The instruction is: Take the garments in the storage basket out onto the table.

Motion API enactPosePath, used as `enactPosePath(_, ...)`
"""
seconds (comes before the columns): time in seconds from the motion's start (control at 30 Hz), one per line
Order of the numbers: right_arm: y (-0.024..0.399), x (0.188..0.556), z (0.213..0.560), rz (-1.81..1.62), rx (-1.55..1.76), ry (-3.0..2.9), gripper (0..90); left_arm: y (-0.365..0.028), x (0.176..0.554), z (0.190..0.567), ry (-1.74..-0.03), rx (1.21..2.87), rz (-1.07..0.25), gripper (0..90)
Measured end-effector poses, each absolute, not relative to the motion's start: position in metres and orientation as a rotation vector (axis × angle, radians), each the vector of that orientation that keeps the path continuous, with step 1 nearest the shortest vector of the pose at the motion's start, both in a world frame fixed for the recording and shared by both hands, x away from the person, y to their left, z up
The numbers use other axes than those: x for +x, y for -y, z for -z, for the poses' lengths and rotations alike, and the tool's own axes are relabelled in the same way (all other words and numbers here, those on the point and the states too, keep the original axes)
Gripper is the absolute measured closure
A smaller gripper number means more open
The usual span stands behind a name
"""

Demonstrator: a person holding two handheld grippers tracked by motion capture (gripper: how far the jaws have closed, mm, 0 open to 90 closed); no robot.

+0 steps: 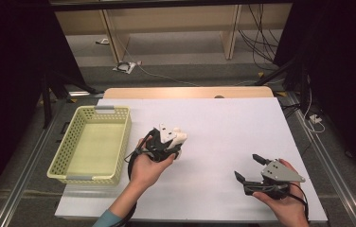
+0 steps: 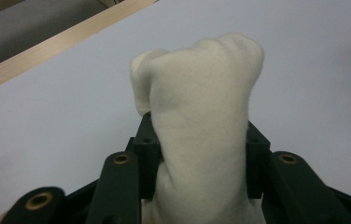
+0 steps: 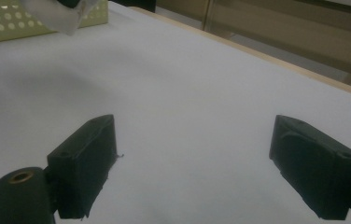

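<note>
The left gripper (image 1: 173, 142) is squeezing a soft cream-white sock (image 1: 180, 137), all rolled up into a lump. In the left gripper view the two black jaws press on both sides of the sock (image 2: 201, 135), and the fat top of it sticks up past the jaw tips. The sock is held just to the right of the yellow basket (image 1: 67, 161), close to the basket's right wall but not touching it. It hangs a little above the white table (image 1: 223, 123), and it is not inside the basket. The basket sits on the left part of the table and has little holes all over its walls and a grey handle at each short end. The person's left hand (image 1: 147, 168) is wrapped around the left gripper from below, and a black cable trails down from it. The right gripper (image 1: 252, 169) is well away from the basket, far over on the right side of the table near the front edge. Its jaws stand wide apart with nothing between them. In the right gripper view you can see bare white table between the two jaws, and a corner of the basket (image 3: 5, 25) is far off at the top left.
</note>
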State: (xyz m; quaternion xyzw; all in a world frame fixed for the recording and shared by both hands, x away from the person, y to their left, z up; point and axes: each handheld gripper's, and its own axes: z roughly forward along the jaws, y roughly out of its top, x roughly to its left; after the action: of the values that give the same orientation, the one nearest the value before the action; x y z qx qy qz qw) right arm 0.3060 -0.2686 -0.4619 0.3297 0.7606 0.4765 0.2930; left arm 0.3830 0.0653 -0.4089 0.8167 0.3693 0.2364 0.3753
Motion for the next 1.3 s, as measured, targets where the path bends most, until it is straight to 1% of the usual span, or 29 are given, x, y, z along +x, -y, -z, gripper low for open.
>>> enactPosePath(0.83, 0.269, 0.306, 0.461, -1.268, 0.876, -2.023, 15.5, -0.041, 0.383, 0.424, -0.891, 2.163, -0.583, 60.3)
enactPosePath(1.3, 0.270, 0.306, 0.461, -1.270, 0.874, -2.020, 15.5, -0.031, 0.386, 0.437, -0.895, 2.190, -0.565, 60.2)
